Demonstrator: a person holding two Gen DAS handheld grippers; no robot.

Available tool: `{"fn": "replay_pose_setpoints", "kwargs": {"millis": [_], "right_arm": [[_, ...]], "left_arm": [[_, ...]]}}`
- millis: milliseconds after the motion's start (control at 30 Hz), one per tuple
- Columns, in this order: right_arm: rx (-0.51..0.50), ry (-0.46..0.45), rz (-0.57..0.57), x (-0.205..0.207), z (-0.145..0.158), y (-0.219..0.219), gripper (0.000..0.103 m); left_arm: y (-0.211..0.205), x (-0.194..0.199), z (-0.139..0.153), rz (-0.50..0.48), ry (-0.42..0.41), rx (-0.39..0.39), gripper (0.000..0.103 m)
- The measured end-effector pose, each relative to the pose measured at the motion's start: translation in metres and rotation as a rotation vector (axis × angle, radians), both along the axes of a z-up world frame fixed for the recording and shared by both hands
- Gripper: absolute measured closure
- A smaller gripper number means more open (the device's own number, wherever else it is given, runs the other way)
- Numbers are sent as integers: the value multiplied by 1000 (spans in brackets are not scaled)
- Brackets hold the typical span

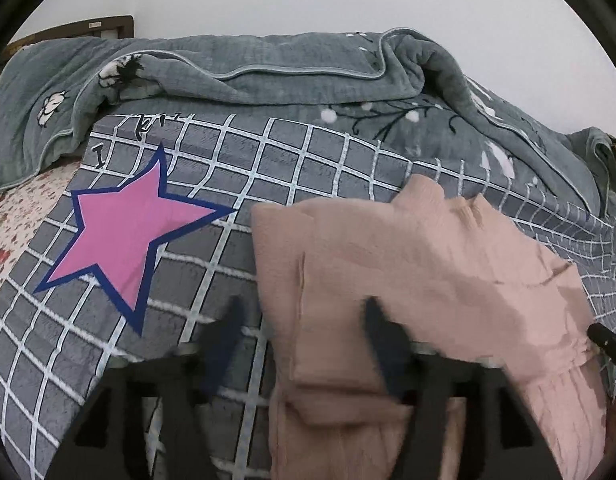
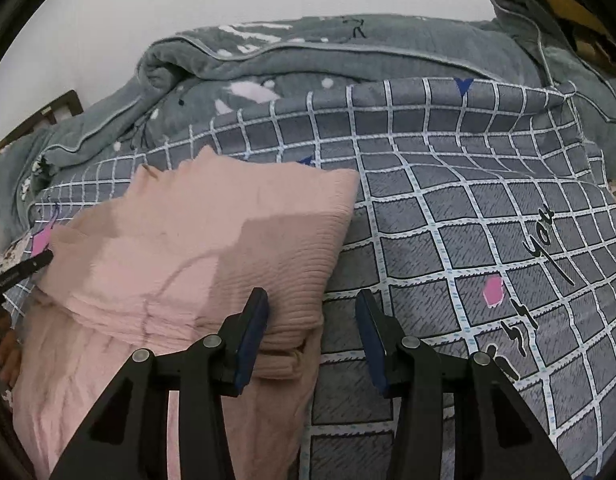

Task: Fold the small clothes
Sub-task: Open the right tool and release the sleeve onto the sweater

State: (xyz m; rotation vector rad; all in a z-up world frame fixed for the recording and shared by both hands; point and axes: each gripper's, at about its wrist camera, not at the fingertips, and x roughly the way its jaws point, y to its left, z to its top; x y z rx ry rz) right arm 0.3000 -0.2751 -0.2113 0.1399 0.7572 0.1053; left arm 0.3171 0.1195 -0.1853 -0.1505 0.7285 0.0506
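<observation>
A pink knit garment [image 1: 407,264] lies partly folded on the grey checked bedspread [image 1: 228,168]; it also shows in the right wrist view [image 2: 196,248]. My left gripper [image 1: 304,316] is open, its fingers straddling the garment's left edge, just above it. My right gripper [image 2: 311,308] is open over the garment's right lower corner, its left finger [image 2: 256,320] over the folded ribbed part, the right finger over the bedspread [image 2: 487,208]. The tip of the other gripper shows at the far edge of each view.
A crumpled grey-green blanket [image 1: 268,76] is piled along the back of the bed, also in the right wrist view [image 2: 347,52]. A pink star [image 1: 128,224] is printed on the bedspread. A floral sheet [image 1: 12,216] and a wooden headboard [image 1: 108,28] are at left.
</observation>
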Motion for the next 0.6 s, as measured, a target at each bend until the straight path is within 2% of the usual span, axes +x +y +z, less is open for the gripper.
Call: {"fn": "replay_pose_setpoints", "kwargs": {"millis": [133, 233, 333, 600], "right_arm": [[21, -23, 1, -8, 4, -3, 59], [32, -84, -10, -19, 12, -6, 59], [28, -104, -2, -26, 17, -5, 59], [-21, -140, -26, -42, 26, 0, 59]], "left_arm": [[-6, -15, 1, -20, -10, 39, 36], [-11, -25, 2, -36, -14, 61, 36], [-14, -40, 5, -21, -49, 87, 36], [-12, -73, 16, 2, -94, 93, 37]]}}
